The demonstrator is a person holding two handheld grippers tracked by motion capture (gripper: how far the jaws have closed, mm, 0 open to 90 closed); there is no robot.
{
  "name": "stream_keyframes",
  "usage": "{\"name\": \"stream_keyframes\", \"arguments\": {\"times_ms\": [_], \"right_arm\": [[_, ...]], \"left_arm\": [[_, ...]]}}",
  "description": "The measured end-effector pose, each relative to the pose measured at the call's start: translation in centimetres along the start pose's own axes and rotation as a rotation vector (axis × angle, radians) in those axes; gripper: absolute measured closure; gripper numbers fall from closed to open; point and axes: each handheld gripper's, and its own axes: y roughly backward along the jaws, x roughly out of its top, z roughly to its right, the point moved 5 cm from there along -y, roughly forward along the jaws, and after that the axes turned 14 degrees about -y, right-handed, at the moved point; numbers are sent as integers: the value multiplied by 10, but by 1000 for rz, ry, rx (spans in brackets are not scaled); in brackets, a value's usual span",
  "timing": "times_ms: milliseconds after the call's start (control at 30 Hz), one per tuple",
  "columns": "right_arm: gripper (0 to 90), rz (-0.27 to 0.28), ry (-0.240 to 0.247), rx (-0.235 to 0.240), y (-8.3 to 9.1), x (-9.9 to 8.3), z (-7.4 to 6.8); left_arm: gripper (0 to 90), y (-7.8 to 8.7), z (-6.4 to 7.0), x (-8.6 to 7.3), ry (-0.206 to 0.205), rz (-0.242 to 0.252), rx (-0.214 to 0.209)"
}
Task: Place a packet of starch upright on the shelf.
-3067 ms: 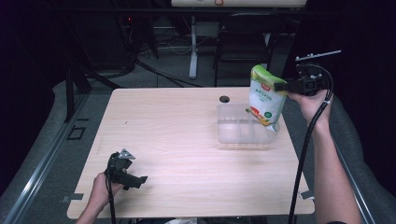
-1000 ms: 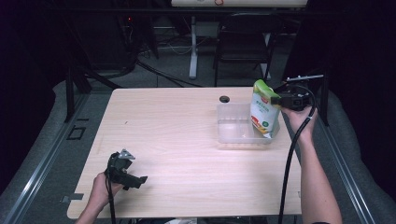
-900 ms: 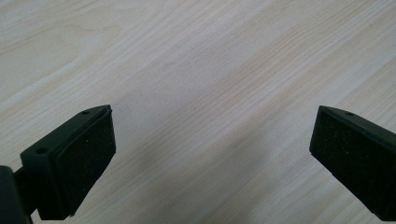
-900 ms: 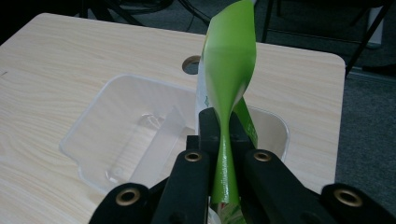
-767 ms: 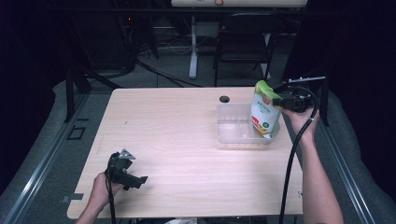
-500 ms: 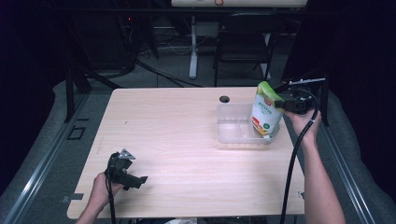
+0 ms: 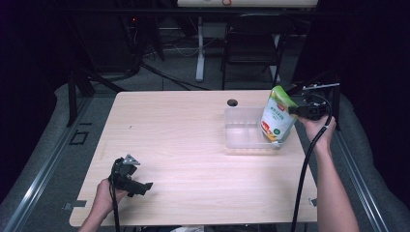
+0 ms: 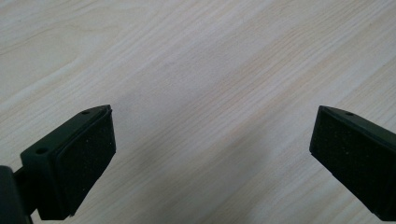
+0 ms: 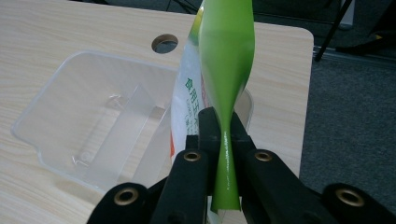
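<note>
A green and white bag (image 7: 277, 116) with printed labels stands tilted in the right end of a clear plastic container (image 7: 241, 129) on the wooden table (image 7: 183, 140). My right gripper (image 7: 296, 110) is shut on the bag's green top edge (image 9: 226, 79), pinching it between both jaws. The clear plastic container (image 9: 88, 121) has a divider inside and lies below the bag. My left gripper (image 7: 138, 186) rests low at the table's near left corner, held by a hand. Its jaws stand wide apart over bare wood (image 8: 210, 116) with nothing between them.
A round cable hole (image 7: 232, 102) sits in the table just behind the container. The table's right edge (image 9: 306, 93) runs close to the bag, with grey floor beyond. A dark chair (image 7: 251, 53) and cables stand behind the table.
The right gripper has lowered the bag from above the container's right end down into it and shifted slightly right. The left gripper has stayed still.
</note>
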Motion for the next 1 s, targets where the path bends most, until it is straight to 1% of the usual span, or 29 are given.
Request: {"name": "stream_keyframes", "arguments": {"times_ms": [267,400,500,567,667,733,767,833,900,1000], "right_arm": [[883,-1,-15,10,0,-1,3],[866,-1,-18,7,0,-1,4],[846,4,-29,10,0,-1,5],[813,2,-35,15,1,-1,5],[705,-2,-48,19,4,-1,7],[606,-4,-57,24,7,-1,8],[554,-15,-54,19,9,-1,9],[453,-9,-59,30,13,-2,10],[323,-18,-65,28,17,-3,11],[216,-23,-67,54,22,-6,9]], "left_arm": [[3,0,0,0,0,-1,2],[3,0,0,0,1,0,1],[3,0,0,0,1,0,0],[3,0,0,0,1,0,0],[3,0,0,0,2,0,2],[3,0,0,0,1,0,0],[3,0,0,0,0,-1,0],[3,0,0,0,0,0,-1],[3,0,0,0,2,-1,-1],[3,0,0,0,2,-3,-2]]}}
